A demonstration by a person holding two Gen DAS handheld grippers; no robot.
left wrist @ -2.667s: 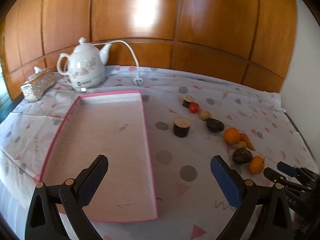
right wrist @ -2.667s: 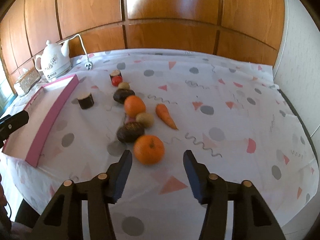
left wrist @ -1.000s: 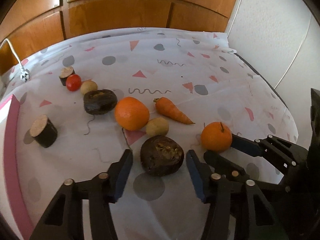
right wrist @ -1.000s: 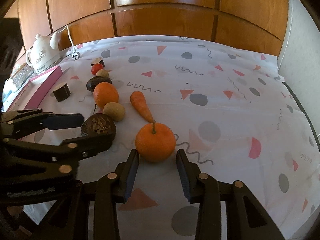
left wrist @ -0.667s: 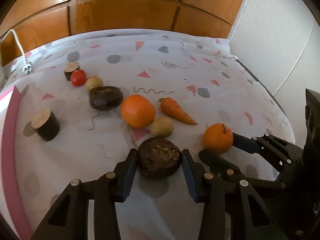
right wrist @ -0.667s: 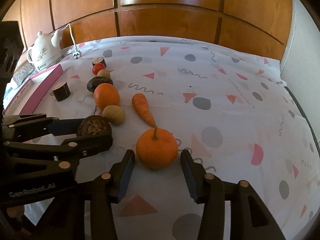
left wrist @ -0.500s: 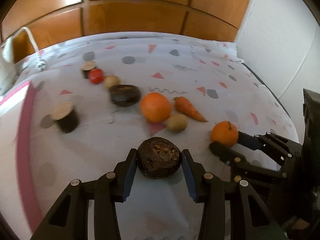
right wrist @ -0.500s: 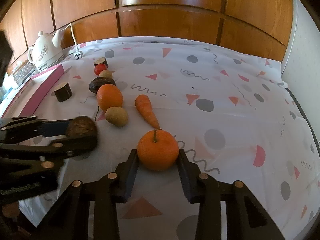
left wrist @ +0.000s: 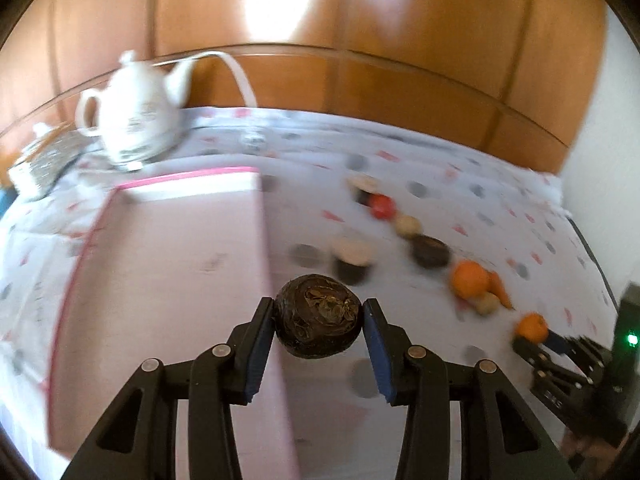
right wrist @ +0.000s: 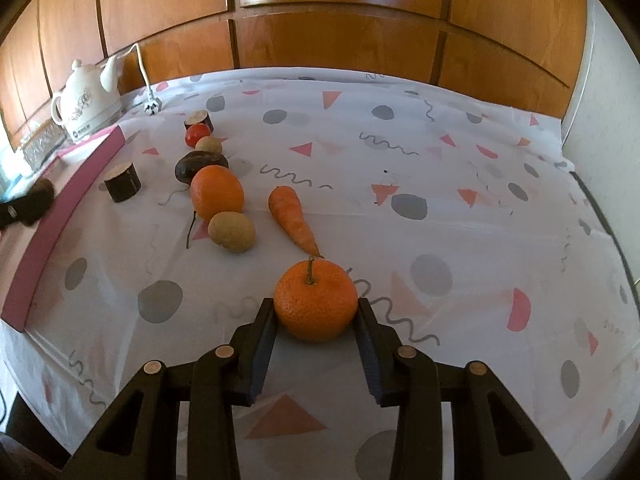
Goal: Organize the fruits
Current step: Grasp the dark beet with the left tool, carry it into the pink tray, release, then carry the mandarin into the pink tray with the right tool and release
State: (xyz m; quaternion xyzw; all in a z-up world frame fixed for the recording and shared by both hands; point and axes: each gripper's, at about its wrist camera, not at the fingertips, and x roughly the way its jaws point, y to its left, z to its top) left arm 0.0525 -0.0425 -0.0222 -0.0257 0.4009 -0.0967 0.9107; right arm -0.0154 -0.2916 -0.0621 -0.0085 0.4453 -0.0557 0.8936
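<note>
My left gripper (left wrist: 319, 320) is shut on a dark brown wrinkled fruit (left wrist: 318, 316), held in the air over the right rim of the pink tray (left wrist: 168, 264). My right gripper (right wrist: 316, 314) is shut on a small orange tangerine with a stem (right wrist: 316, 304), low over the patterned cloth. On the cloth lie a carrot (right wrist: 292, 218), a larger orange (right wrist: 217, 192), a pale round fruit (right wrist: 231, 231), another dark fruit (right wrist: 199, 165), a red tomato (right wrist: 197, 134) and two dark cut stumps (right wrist: 123, 182). The left view is motion-blurred.
A white teapot (left wrist: 134, 122) with a white cord stands behind the tray, beside a silvery box (left wrist: 44, 162). Wooden panels back the table and a white wall closes the right side. The table's right edge (right wrist: 600, 220) drops off.
My left gripper closed on the dark fruit, lifted it and swung left to the pink tray. My right gripper closed on the tangerine and has stayed in place.
</note>
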